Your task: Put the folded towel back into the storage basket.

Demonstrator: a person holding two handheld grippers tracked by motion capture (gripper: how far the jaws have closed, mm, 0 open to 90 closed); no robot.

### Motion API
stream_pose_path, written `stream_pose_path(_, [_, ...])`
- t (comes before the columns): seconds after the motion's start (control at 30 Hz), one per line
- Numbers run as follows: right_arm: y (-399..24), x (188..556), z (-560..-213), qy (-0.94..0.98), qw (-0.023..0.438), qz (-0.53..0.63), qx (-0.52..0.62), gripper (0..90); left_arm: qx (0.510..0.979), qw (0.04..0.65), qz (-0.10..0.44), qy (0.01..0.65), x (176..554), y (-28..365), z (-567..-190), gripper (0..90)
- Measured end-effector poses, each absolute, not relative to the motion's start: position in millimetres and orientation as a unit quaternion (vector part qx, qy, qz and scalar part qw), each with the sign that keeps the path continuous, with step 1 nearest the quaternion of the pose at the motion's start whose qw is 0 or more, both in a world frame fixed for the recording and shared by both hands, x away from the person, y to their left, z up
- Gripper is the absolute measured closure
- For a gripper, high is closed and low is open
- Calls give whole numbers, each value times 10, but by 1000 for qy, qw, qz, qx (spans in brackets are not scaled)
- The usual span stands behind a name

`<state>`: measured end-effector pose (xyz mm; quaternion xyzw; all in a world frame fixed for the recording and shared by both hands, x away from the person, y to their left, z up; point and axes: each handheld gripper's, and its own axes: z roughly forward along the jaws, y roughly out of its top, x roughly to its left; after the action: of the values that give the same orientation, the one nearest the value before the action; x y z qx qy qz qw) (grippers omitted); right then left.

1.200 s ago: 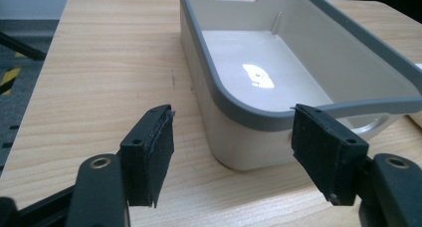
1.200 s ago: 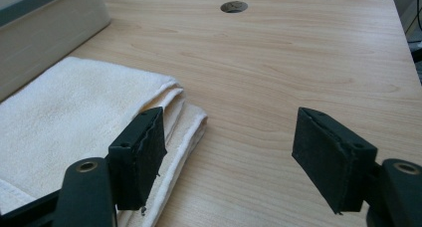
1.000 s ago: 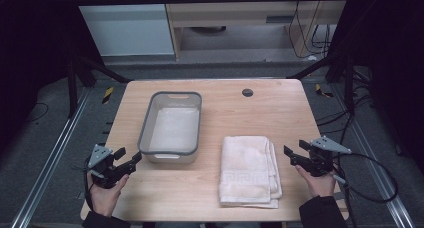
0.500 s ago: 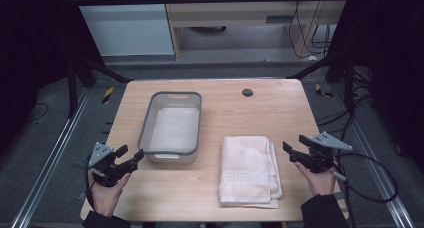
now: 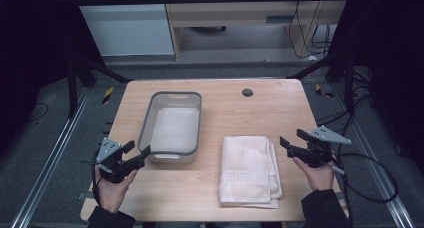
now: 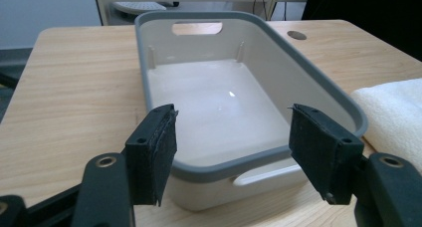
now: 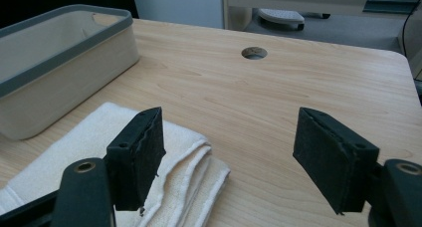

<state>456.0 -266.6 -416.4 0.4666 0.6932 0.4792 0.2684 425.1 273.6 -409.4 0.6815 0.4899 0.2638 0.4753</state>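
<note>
Before us a light wooden table (image 5: 225, 108) carries a folded cream towel (image 5: 249, 170) beside an empty grey-rimmed bin (image 5: 172, 125). Our right gripper (image 5: 290, 140), whose jaws have just been opening, hangs wide and empty just right of the towel. Our left gripper (image 5: 137, 153) gapes empty at the bin's near end.

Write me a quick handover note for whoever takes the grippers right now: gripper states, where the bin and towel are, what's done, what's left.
Left gripper: open, empty, at the near end of the grey-rimmed bin.
Right gripper: jaws have just been opening, nothing between them, just right of the folded towel.
Bin: empty, left of centre on the table.
Towel: flat on the table beside the bin, apart from it.
Done: nothing gripped yet.
Left: probably grasp the towel and put it in the bin.
</note>
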Motion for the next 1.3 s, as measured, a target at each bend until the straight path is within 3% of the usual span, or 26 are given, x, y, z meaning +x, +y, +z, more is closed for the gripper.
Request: stream_pose_path(1.3, [-2487, 4776, -4030, 706, 247, 481, 457, 239, 731, 486, 237, 415, 4367, 1773, -4010, 341])
